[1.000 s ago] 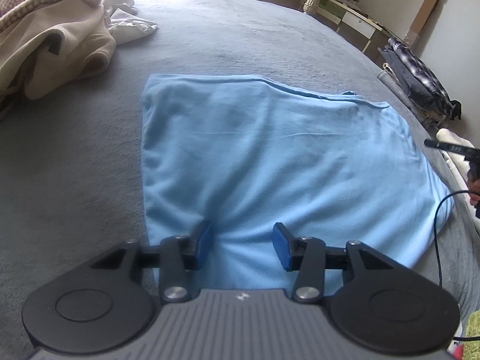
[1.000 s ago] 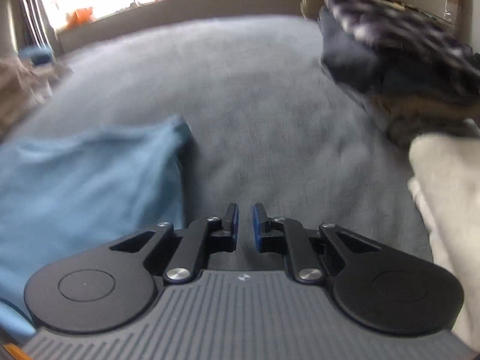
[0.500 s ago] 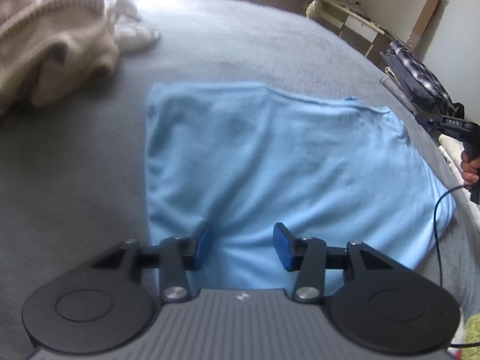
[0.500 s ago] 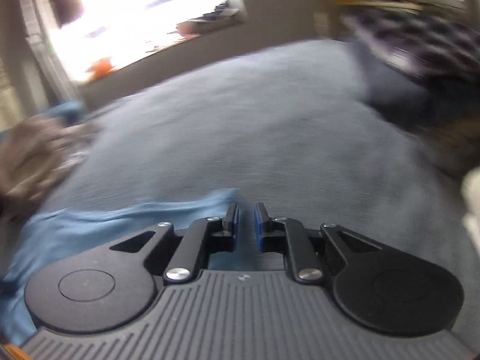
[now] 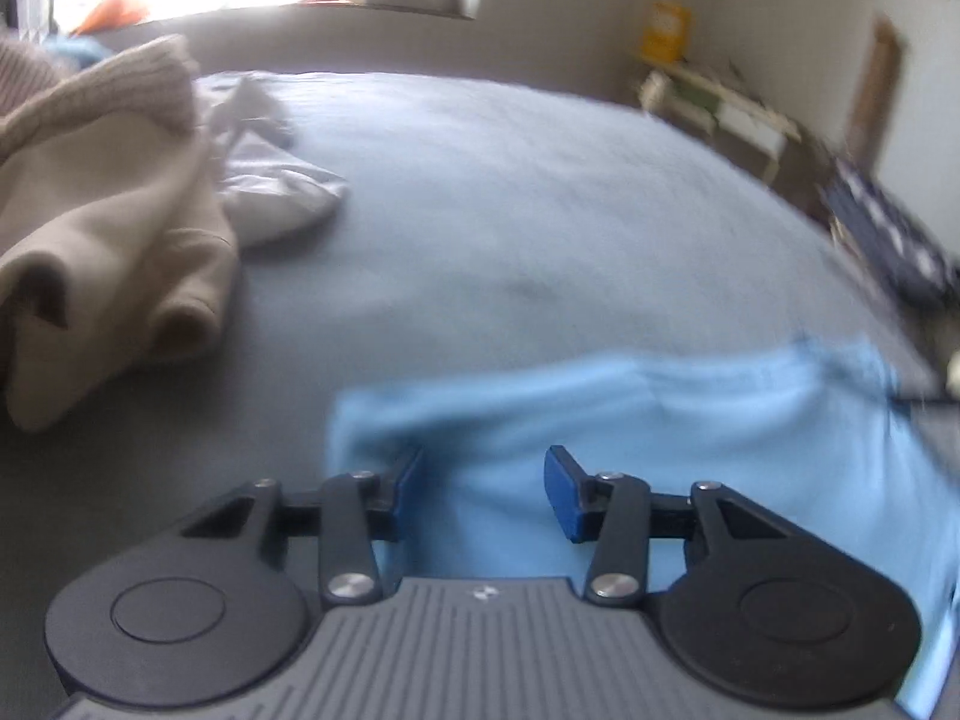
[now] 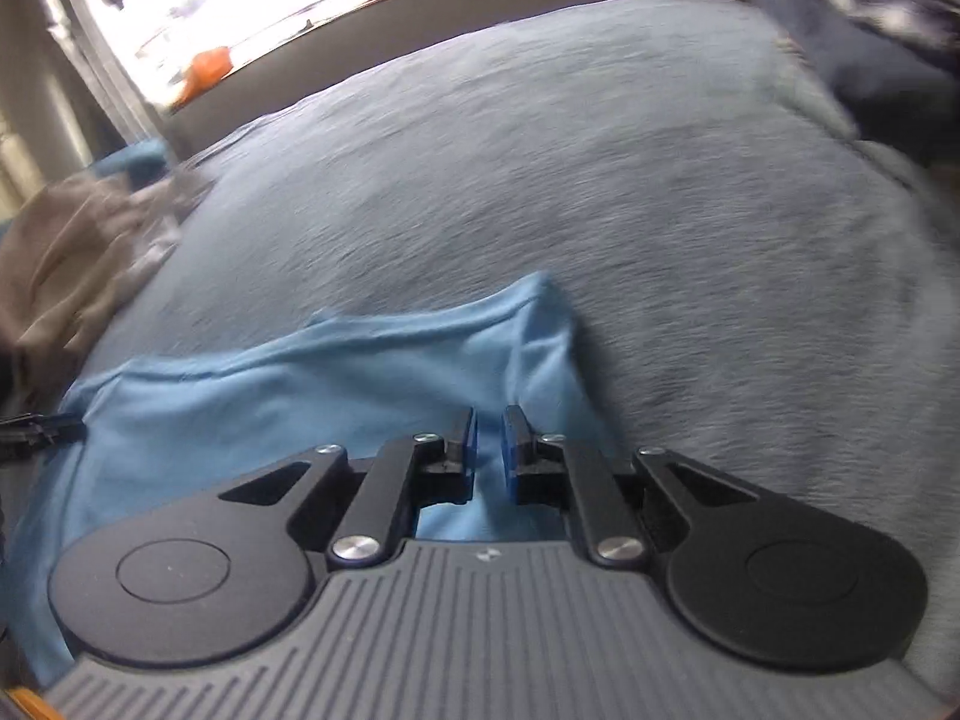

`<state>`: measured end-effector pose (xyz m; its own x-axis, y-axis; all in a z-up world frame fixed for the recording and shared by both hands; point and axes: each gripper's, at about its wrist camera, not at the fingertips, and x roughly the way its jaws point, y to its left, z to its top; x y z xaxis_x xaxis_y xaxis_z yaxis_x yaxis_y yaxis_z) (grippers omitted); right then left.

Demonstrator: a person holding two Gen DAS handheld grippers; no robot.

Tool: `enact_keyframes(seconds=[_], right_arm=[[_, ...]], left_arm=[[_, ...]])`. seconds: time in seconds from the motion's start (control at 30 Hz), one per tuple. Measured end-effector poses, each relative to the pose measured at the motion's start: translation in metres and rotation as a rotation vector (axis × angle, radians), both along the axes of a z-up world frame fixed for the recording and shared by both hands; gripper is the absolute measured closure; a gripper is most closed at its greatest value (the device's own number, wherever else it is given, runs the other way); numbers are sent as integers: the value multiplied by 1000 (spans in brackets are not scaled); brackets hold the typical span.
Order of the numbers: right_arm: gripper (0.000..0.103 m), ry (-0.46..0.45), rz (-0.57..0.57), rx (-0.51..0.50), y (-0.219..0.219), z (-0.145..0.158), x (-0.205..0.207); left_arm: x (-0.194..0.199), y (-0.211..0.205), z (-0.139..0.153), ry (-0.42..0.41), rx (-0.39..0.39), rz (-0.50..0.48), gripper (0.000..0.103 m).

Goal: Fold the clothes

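Observation:
A light blue garment point(image 5: 660, 420) lies on the grey bed cover point(image 5: 510, 210). My left gripper point(image 5: 483, 486) is open, its blue pads over the garment's far left corner. In the right wrist view the same blue garment point(image 6: 270, 396) spreads to the left. My right gripper point(image 6: 487, 450) is nearly closed with a narrow gap over the garment's far right corner; blue cloth shows between and under the fingers, but a grip is not certain.
A beige sweater pile point(image 5: 102, 240) and a white garment point(image 5: 270, 192) lie at the far left of the bed. A dark checked garment point(image 5: 888, 234) sits at the right edge, also seen in the right wrist view point(image 6: 870, 12). A desk point(image 5: 720, 108) stands by the wall.
Both grippers moved forward across the blue garment toward its far edge. The right gripper swung left from the bare cover onto the garment's corner. The left stayed open.

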<state>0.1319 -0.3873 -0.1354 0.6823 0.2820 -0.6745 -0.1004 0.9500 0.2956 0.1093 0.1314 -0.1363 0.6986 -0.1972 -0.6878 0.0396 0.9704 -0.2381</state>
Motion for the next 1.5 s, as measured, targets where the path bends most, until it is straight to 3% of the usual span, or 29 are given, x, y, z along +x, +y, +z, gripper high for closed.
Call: enact_keyframes(seconds=[0.1, 0.33, 0.43, 0.67, 0.83, 1.03, 1.1, 1.2, 1.37, 1.5], right_arm=[[94, -19, -20, -26, -4, 6, -11], [93, -46, -45, 0, -12, 15, -41], [93, -44, -12, 58, -15, 23, -55], [91, 81, 2, 251, -49, 15, -99], [93, 192, 43, 107, -60, -1, -136], [90, 167, -117, 24, -96, 9, -162], [90, 124, -105, -15, -90, 21, -163], [90, 24, 50, -103, -45, 47, -156], [90, -162, 524, -205, 92, 84, -145], [85, -306, 906, -304, 211, 87, -166]], left_arm=[[3, 15, 10, -19, -40, 81, 47], [-24, 45, 21, 21, -159, 175, 44], [-44, 52, 29, 37, -187, 188, 39], [-91, 57, 32, 93, -202, 158, 36], [-125, 53, 29, 138, -199, 130, 36], [-160, 60, 26, 173, -198, 138, 35], [-168, 65, 27, 182, -203, 146, 35], [-178, 72, 32, 188, -206, 170, 35], [-182, 83, 43, 202, -209, 208, 35], [-183, 86, 48, 195, -221, 223, 34]])
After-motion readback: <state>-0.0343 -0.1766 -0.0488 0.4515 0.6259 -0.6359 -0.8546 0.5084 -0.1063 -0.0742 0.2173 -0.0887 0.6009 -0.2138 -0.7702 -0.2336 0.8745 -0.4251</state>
